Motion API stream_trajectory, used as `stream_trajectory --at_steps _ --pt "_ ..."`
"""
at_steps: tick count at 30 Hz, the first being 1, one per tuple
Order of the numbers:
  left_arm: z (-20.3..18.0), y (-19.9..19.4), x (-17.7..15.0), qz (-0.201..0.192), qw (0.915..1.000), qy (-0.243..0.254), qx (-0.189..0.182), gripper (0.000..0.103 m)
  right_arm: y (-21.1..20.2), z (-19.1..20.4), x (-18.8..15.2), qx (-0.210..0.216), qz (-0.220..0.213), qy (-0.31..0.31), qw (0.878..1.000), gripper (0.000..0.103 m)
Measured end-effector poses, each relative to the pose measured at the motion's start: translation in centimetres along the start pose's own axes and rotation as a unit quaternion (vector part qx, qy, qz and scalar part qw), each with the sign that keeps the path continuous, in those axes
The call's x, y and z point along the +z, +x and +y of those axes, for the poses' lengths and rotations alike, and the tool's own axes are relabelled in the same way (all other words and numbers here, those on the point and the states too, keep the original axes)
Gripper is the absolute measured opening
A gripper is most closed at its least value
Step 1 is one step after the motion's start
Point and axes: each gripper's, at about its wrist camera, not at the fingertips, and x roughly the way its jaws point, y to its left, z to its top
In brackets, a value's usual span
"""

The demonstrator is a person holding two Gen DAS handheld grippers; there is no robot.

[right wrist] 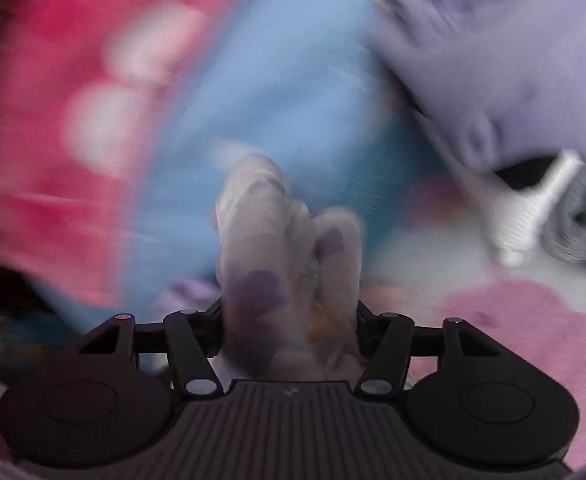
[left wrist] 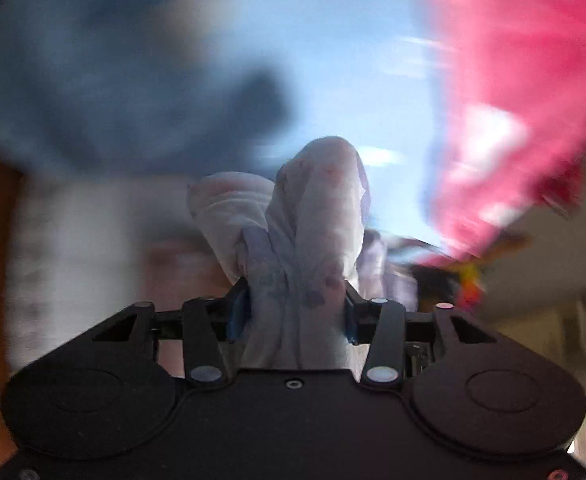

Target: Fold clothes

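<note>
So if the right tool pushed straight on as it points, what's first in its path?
Probably the blue cloth beyond the bunched white fabric the right tool already grips; blur leaves depth unclear.

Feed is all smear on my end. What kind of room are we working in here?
Probably a home laundry or bedroom spot, though blur hides the room itself. Clothes lie all around: a pink garment, a lilac garment, and light blue fabric spread underneath.

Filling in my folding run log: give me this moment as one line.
left claw: shut on white printed cloth | right claw: shut on white printed cloth | surroundings: blurred pink garment, lavender garment
</note>
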Motion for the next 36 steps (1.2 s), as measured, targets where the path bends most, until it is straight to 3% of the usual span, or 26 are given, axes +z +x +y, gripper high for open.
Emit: stream_trajectory --at_steps 1,2,5,7,8,10,12,16,17,19,21,22,27,30,32,33,36 --pt "0.4 0.2 -0.1 0.001 1.0000 -0.001 0.000 0.057 1.1 0.1 -0.2 -0.046 0.011 -0.004 0.999 0.071" --pt "-0.1 0.2 -0.2 0.003 0.9999 0.017 0.002 0.061 1.1 0.5 -0.5 -0.066 0.002 -0.009 0.998 0.074" --pt "-2.1 -0.6 0.6 0.010 0.9960 0.087 0.019 0.070 -2.5 2.2 -1.5 -0.057 -0.082 -0.037 0.994 0.075" --pt "-3.3 -1.7 1.2 -0.001 0.9898 0.139 0.030 0.071 -5.5 3.4 -2.1 -0.078 -0.130 -0.074 0.986 0.075" --pt "-4.3 -2.4 1.0 -0.015 0.9818 0.185 0.039 0.071 -6.8 4.1 -2.5 -0.090 -0.150 -0.101 0.979 0.075" --pt "-6.3 -3.9 0.5 -0.045 0.9565 0.283 0.057 0.071 -8.7 5.5 -3.1 -0.097 -0.170 -0.151 0.969 0.074" --pt "-8.3 -4.3 0.1 -0.058 0.9323 0.356 0.031 0.071 -9.1 6.9 -3.8 -0.100 -0.166 -0.209 0.959 0.068" --pt "-9.1 -0.3 -0.2 -0.053 0.8886 0.456 -0.007 0.072 -7.1 9.1 -4.9 -0.094 -0.133 -0.299 0.940 0.067" --pt "-8.3 1.2 -0.3 -0.038 0.8834 0.467 0.002 0.072 -6.2 9.2 -5.0 -0.091 -0.121 -0.306 0.940 0.067" --pt "-6.5 4.2 -0.6 0.000 0.8737 0.486 0.027 0.072 -3.0 8.2 -4.2 -0.104 -0.068 -0.278 0.953 0.067" --pt "-4.5 5.8 -1.2 -0.006 0.8702 0.492 0.022 0.071 0.1 6.5 -4.1 -0.139 -0.017 -0.245 0.960 0.067" --pt "-3.9 6.3 -1.5 -0.011 0.8615 0.507 0.018 0.071 0.4 5.6 -4.2 -0.136 -0.023 -0.224 0.965 0.067" --pt "-4.8 5.9 -1.7 -0.004 0.8545 0.519 0.021 0.072 -0.3 3.7 -3.9 -0.106 -0.034 -0.169 0.979 0.071" --pt "-6.2 3.5 -1.7 -0.025 0.8677 0.496 0.018 0.073 -5.6 2.8 -3.3 -0.057 -0.115 -0.081 0.988 0.072" --pt "-6.7 2.0 -2.2 -0.039 0.8695 0.492 0.011 0.076 -9.7 2.3 -3.9 -0.047 -0.154 -0.028 0.987 0.080" --pt "-7.1 1.6 -2.4 -0.040 0.8699 0.491 0.012 0.078 -11.5 2.2 -4.5 -0.049 -0.150 -0.017 0.987 0.081" --pt "-8.2 1.0 -2.6 -0.036 0.8866 0.461 0.005 0.079 -17.2 2.2 -6.7 -0.070 -0.128 -0.002 0.989 0.091"
